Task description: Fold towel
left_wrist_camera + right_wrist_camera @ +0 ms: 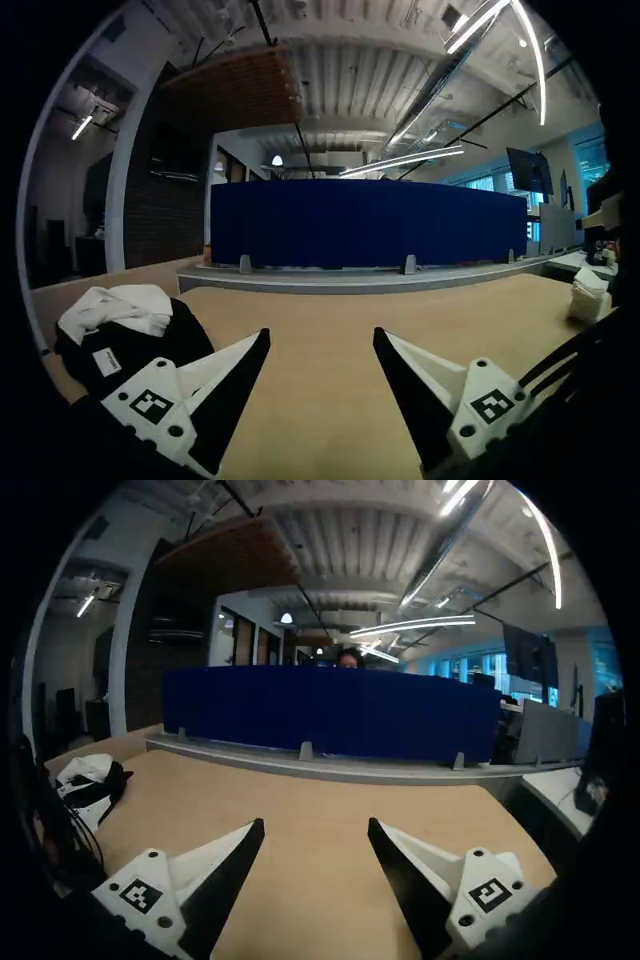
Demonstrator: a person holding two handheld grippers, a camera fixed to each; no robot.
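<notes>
The towel, as we judge it, is in the crumpled heap of black and white cloth [120,328] on the wooden table [336,384], to the left of the left claw [320,332] and a little ahead of its left finger. In the right gripper view a similar heap [88,788] lies well off to the left of the right claw [315,822]; we cannot tell whether it is the same one. Both claws are spread wide with nothing between their fingers, and bare table lies ahead of each.

We see three risks. White and black layers are bunched together, so a claw may pinch two pieces at once, or a thick wad instead of a single edge, and the fold would come out crooked. The heap seems close to the table's edge, so a sideways drag could pull it off. Black cables [72,832] hang left of the right claw and could snag a sleeve or the cloth.

A white tag [106,362] sits on the black cloth, but its writing is too small to read. Each claw finger carries a square black-and-white marker [150,405], a pattern without words. No brand name is legible.
</notes>
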